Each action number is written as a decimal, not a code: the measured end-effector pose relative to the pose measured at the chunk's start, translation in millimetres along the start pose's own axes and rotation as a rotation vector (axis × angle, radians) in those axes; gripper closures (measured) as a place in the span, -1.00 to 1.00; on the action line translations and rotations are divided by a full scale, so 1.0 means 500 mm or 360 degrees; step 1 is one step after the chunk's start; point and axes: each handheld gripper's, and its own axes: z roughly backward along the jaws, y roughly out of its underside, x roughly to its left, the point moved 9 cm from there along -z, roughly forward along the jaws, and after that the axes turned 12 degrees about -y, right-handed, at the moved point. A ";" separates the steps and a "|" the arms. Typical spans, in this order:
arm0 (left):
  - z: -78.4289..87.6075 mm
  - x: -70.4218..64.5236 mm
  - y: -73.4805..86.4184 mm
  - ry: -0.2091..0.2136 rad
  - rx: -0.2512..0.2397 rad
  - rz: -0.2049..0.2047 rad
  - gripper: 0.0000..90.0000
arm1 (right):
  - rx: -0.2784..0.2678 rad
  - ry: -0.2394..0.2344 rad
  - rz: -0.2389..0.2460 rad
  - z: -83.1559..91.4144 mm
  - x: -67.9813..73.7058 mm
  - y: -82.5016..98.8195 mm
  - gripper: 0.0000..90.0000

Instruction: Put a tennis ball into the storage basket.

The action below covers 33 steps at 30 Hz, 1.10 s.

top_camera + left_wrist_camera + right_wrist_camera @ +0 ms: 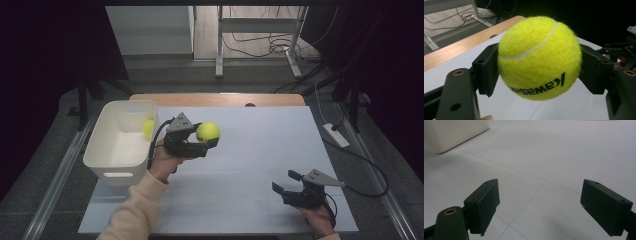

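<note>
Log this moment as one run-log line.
left tongs: shut on tennis ball, held above table | right tongs: open, empty | white bin: second ball inside

Fuzzy yellow tennis ball [208, 132], lifted above table.
</note>
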 end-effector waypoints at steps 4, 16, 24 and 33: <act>0.004 0.008 -0.003 -0.0018 -0.0005 0.0008 -0.41 | 0.0000 0.0000 0.0001 0.000 0.000 0.000 -0.65; 0.018 0.032 -0.011 -0.0066 -0.0019 0.0030 -0.41 | -0.0001 0.0003 -0.0001 0.000 0.000 0.000 -0.65; 0.027 0.048 -0.015 -0.0105 -0.0028 0.0043 -0.41 | -0.0004 0.0004 -0.0001 0.000 0.000 -0.001 -0.65; 0.043 0.069 -0.021 -0.0150 -0.0043 0.0057 -0.41 | -0.0005 0.0006 -0.0001 0.000 0.000 -0.002 -0.65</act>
